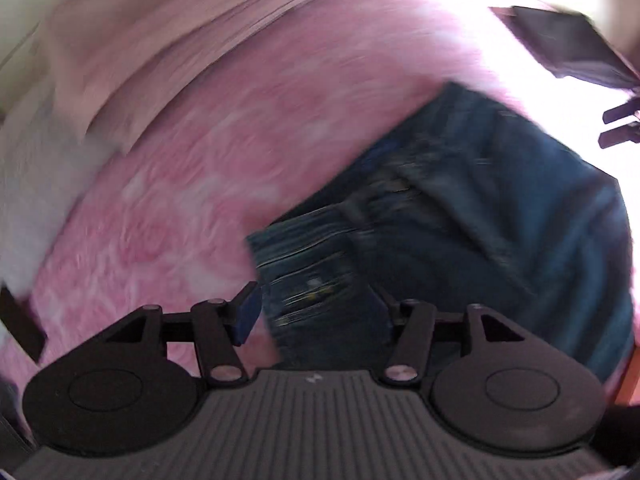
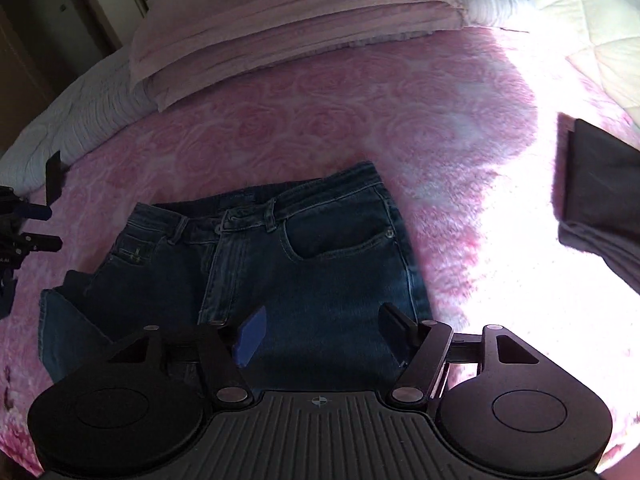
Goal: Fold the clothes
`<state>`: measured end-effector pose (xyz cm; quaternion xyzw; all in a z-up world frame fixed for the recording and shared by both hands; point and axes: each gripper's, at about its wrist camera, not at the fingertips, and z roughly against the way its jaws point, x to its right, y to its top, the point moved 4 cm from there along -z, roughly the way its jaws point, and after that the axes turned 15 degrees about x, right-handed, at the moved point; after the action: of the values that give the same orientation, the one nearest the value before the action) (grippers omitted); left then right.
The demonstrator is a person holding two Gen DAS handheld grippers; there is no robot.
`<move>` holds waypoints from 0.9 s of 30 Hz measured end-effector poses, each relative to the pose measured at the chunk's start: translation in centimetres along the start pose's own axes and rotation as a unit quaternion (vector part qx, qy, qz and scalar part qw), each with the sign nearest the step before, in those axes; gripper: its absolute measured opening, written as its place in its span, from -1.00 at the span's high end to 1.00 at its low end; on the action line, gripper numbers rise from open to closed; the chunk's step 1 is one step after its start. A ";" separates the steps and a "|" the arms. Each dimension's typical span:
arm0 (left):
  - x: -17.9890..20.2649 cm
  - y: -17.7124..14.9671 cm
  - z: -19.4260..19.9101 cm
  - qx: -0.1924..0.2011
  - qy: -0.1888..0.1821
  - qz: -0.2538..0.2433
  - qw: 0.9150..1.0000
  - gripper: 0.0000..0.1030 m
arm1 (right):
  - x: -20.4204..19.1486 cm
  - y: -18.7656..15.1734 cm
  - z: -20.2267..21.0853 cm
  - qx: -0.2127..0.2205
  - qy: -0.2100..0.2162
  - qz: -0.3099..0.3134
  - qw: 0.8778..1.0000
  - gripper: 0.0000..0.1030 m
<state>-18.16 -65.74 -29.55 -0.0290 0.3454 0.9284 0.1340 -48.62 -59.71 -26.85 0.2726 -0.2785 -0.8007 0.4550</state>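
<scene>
Left wrist view, blurred: left gripper (image 1: 316,316) tilted down over the jeans (image 1: 472,216), jaws apart, denim under the gap but not pinched; jeans lie on a pink blanket (image 1: 192,184), pillow (image 1: 168,28) beyond. Right wrist view, sharp: right gripper (image 2: 324,334) jaws wide apart and empty above the jeans' (image 2: 280,260) front, waistband toward the pillow (image 2: 296,20), folded dark cloth (image 2: 600,196) well off to the right, left gripper (image 2: 38,228) at the left edge.

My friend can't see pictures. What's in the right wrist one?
Dark blue jeans lie on a pink rose-patterned blanket, waistband away from the camera. The right gripper is above them, open and holding nothing. A folded pink sheet lies behind, and a dark folded cloth to the right.
</scene>
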 end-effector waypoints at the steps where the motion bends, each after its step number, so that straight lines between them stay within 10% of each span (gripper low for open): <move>1: -1.3 -0.4 -1.9 -0.004 0.000 0.018 1.000 -0.04 | -0.1 0.8 -2.6 -0.006 -0.001 0.011 1.000 -0.28; 12: -7.0 -2.7 -16.2 -0.033 -0.018 0.153 0.988 -0.01 | 5.7 3.2 -18.0 -0.042 -0.005 0.034 0.999 -0.28; 19: -7.1 -2.0 -16.7 -0.030 -0.021 0.186 0.982 0.68 | 9.9 3.4 -20.0 -0.054 0.057 -0.016 0.997 -0.26; 22: -8.4 -1.0 -14.5 -0.009 -0.022 0.194 0.981 0.82 | 10.8 2.9 -18.9 -0.057 0.058 -0.023 0.996 0.81; 27: -6.8 4.2 -10.5 0.032 -0.034 0.132 0.990 0.86 | 10.9 4.5 -12.5 0.008 0.053 -0.058 0.997 0.83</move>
<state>-13.10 -77.12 -33.88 0.0525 0.3707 0.9270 0.0222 -42.21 -73.70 -34.42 0.3340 -0.2438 -0.8077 0.4203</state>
